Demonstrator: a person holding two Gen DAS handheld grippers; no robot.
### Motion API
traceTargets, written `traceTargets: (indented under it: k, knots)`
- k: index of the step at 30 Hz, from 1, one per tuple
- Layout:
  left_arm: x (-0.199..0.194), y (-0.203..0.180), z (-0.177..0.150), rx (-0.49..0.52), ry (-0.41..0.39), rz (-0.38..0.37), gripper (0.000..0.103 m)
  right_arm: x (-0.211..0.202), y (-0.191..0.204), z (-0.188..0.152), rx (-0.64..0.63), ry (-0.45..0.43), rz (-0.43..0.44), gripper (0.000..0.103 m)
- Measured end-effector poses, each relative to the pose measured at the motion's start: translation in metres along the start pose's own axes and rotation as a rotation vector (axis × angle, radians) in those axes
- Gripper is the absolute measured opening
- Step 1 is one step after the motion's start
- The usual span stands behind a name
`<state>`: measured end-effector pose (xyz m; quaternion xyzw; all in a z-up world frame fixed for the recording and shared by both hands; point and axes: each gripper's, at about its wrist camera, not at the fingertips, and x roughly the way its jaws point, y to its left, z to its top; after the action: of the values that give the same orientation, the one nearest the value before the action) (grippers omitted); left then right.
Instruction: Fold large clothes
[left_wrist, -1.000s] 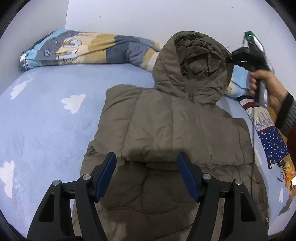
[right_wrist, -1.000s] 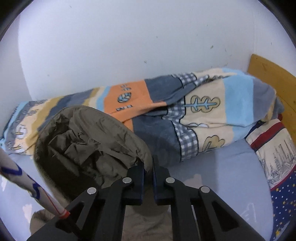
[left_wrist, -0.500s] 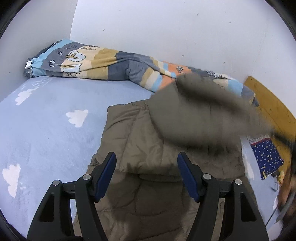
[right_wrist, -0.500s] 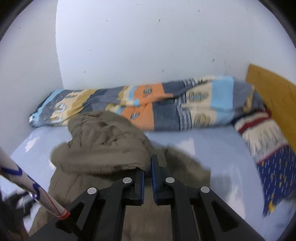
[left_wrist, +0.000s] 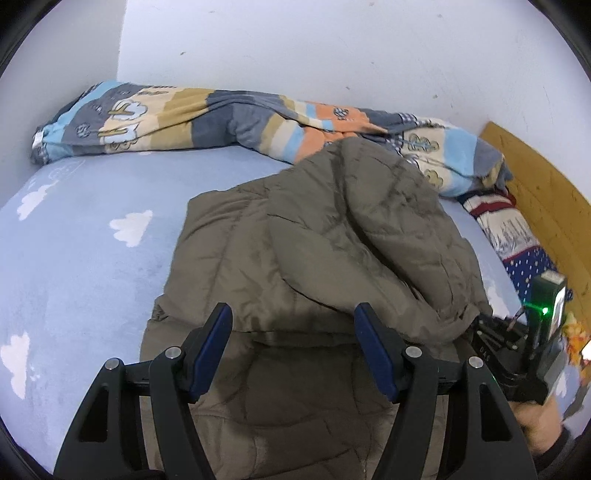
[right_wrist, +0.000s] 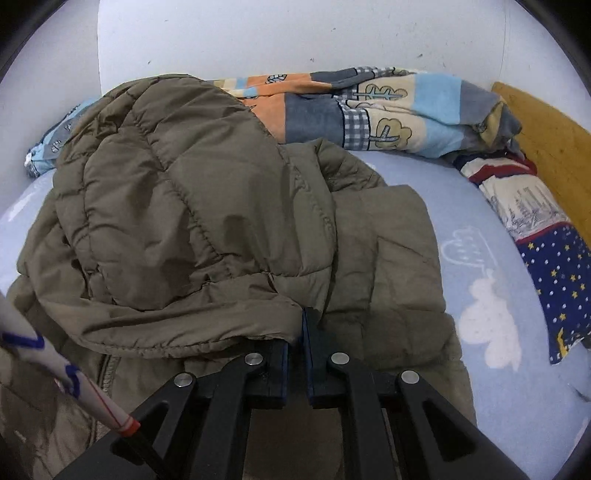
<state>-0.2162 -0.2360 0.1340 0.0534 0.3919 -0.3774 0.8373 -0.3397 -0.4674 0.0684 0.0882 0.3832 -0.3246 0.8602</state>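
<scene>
An olive-brown puffer jacket (left_wrist: 295, 398) lies flat on the light blue bed sheet (left_wrist: 74, 240). Its hood (left_wrist: 369, 229) is folded down over the jacket's upper part. In the right wrist view the hood (right_wrist: 184, 192) covers the left half of the jacket (right_wrist: 388, 258). My right gripper (right_wrist: 302, 328) is shut on the hood's rim, low over the jacket. My left gripper (left_wrist: 293, 317) hovers open above the jacket's middle, and its blue pads press on nothing. A hand (left_wrist: 539, 424) holding the right gripper shows at the lower right of the left wrist view.
A striped patterned blanket (left_wrist: 184, 118) lies bunched along the white wall. A star-patterned pillow (right_wrist: 546, 258) and a wooden headboard (left_wrist: 535, 192) are at the right. A white rod with blue marks (right_wrist: 55, 362) crosses the lower left of the right wrist view.
The right gripper has swung the hood from upright at the far end down and toward me, over the jacket. The left gripper stays open and has shifted only a little.
</scene>
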Motion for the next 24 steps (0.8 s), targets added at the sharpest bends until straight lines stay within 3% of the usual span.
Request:
traceTargets:
  k: [2,7,11,15,19,24]
  knots:
    - [0.002,-0.007,-0.002,0.035,-0.001,0.010,0.068,-0.004,0.004,-0.001,-0.049,0.005,-0.017,0.016]
    - [0.001,-0.013,-0.004,0.063,-0.007,0.016,0.068,-0.026,0.012,0.003,-0.119,0.059,0.027,0.055]
    - [0.000,-0.013,-0.005,0.069,-0.013,0.022,0.068,-0.055,0.012,0.005,-0.111,0.025,0.089,0.055]
    - [0.004,-0.015,0.000,0.065,-0.013,0.018,0.068,-0.077,-0.004,0.022,-0.015,-0.083,0.152,0.056]
    - [0.002,-0.018,0.015,0.081,-0.045,0.033,0.068,-0.069,-0.028,0.036,0.168,-0.093,0.242,0.056]
    - [0.015,-0.039,0.038,0.100,-0.037,0.001,0.068,-0.070,-0.033,0.051,0.203,-0.112,0.251,0.056]
